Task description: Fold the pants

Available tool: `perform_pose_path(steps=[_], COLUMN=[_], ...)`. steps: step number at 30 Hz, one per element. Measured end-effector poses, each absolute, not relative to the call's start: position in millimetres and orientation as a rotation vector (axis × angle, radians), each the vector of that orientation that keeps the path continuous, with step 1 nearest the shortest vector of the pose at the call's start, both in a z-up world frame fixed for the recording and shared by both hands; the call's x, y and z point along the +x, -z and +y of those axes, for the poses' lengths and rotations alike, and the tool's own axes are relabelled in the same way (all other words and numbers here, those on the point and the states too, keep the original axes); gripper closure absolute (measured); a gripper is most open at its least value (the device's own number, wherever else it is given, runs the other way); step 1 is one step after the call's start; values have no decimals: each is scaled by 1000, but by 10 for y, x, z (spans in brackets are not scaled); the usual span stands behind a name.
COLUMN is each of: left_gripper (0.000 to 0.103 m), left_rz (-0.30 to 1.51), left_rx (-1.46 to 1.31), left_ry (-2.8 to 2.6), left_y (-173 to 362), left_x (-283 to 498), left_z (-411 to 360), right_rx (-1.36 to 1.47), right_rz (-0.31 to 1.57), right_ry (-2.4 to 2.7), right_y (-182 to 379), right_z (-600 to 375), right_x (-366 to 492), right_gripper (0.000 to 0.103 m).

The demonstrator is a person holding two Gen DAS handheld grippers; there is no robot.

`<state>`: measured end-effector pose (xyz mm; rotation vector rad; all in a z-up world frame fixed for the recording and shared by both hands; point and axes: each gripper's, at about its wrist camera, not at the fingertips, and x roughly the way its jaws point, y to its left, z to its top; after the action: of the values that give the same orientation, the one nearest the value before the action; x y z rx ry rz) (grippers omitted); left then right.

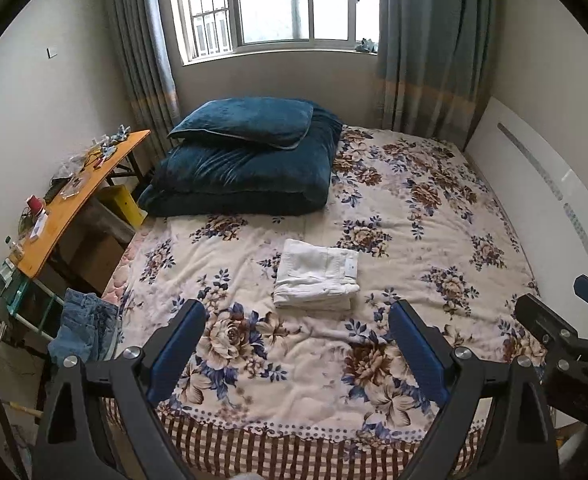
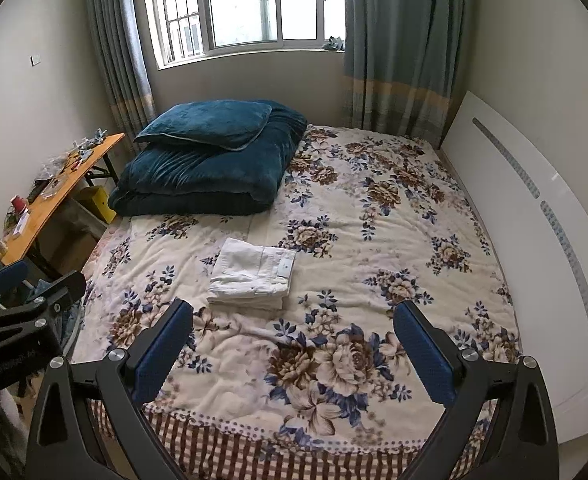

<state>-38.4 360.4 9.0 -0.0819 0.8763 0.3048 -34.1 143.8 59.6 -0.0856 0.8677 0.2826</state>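
White pants (image 1: pixel 316 276) lie folded into a small neat stack in the middle of the flowered bedspread (image 1: pixel 414 220); the same stack (image 2: pixel 253 276) shows in the right wrist view. My left gripper (image 1: pixel 296 312) hangs open above the bed's near edge, short of the stack, with nothing between its fingers. My right gripper (image 2: pixel 294 312) is open too, empty, to the right of the left one and equally far back. A pair of blue jeans (image 1: pixel 83 330) hangs at the bed's left side.
A dark blue pillow (image 1: pixel 245 120) on a folded blue quilt (image 1: pixel 245 172) fills the far left of the bed. An orange side table (image 1: pixel 73 196) with clutter stands left. A white board (image 2: pixel 534 240) leans along the right. Window and curtains behind.
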Motion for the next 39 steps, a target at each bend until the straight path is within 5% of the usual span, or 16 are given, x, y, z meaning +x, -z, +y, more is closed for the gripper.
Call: perform_pose_path(steps=[3,19,39], left_gripper=[1,0,0], left_rz=[859,905,921], left_rx=[-87,-34,-39], left_ry=[-314,-338,-323], left_y=[-16,628,689], left_x=[-340,122,227], left_z=[3641,3779,3761], right_rx=[-79,-123,-124], right_rz=[866,890,913], right_ry=[-277,-229,-230], right_y=[-546,169,419], right_z=[1434,1605,1684], right_x=[-298,413,467], right_gripper=[1,1,1])
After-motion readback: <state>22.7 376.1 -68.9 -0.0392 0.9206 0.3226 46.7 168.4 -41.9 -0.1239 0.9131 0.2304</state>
